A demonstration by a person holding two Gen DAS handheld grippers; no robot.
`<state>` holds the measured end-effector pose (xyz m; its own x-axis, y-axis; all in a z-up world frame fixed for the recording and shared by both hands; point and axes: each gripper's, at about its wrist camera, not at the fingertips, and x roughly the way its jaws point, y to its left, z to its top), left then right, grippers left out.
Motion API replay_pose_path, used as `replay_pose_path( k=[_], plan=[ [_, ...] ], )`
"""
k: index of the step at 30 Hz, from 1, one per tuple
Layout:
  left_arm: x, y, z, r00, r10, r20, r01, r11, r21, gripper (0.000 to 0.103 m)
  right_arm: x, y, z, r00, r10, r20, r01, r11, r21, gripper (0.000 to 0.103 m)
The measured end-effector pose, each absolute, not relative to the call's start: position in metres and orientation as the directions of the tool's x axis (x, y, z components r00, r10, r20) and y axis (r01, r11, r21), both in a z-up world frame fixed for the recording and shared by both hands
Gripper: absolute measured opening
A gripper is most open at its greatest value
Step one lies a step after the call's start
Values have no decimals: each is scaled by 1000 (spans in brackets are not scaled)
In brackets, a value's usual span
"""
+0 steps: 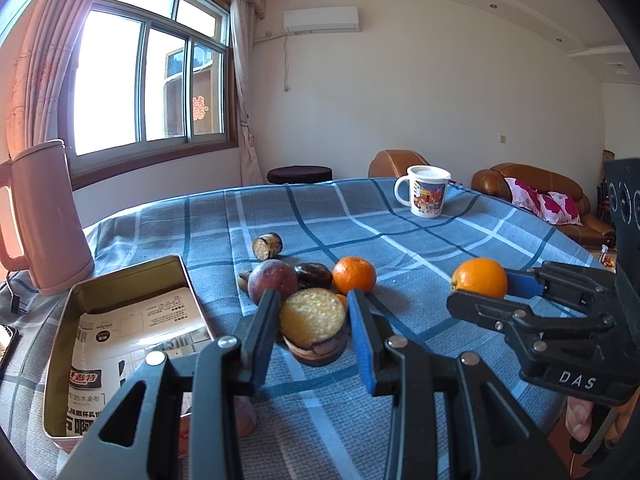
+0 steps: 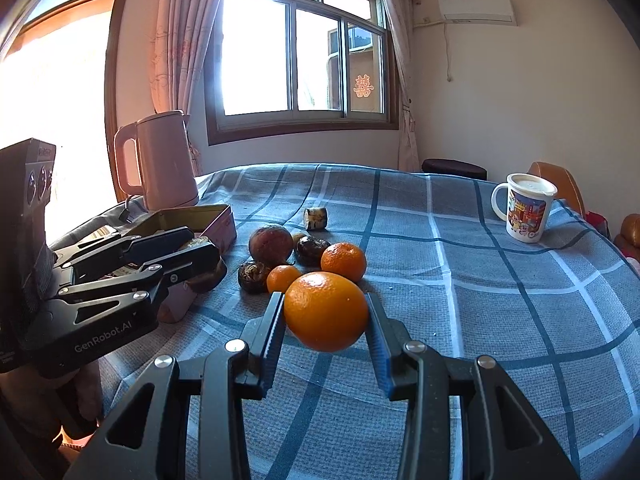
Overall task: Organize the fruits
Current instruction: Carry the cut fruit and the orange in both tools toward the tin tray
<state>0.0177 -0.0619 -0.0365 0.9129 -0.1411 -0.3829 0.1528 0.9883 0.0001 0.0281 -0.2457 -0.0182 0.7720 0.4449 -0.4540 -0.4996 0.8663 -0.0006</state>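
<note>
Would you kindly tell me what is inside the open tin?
The tin holds printed paper lying on its bottom; no fruit shows there. The left gripper covers its near corner in this view, and in the right wrist view it hides most of the inside.

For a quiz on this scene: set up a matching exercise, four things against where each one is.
Things:
1. orange
2. cut slice
3. mug
4. tin

Places:
A. far side of the cloth, standing alone
B. between the right tool's fingers
C. beside the kettle, open, paper inside
D. between the left tool's fingers

Pairs: 1-B, 2-D, 3-A, 4-C
</note>
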Motion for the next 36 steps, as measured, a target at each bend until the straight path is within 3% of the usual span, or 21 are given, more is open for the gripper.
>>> replay_pose_path(
  k=[19, 36],
  plan=[
    [7, -36, -18, 937, -74, -340, 80, 997, 2, 37, 30, -214, 7, 763, 493, -418, -558, 829, -40, 41],
    [20, 2, -23, 914, 23, -405, -26, 1000, -3, 37, 41, -173, 31, 735, 551, -396, -626, 776, -81, 41]
  ],
)
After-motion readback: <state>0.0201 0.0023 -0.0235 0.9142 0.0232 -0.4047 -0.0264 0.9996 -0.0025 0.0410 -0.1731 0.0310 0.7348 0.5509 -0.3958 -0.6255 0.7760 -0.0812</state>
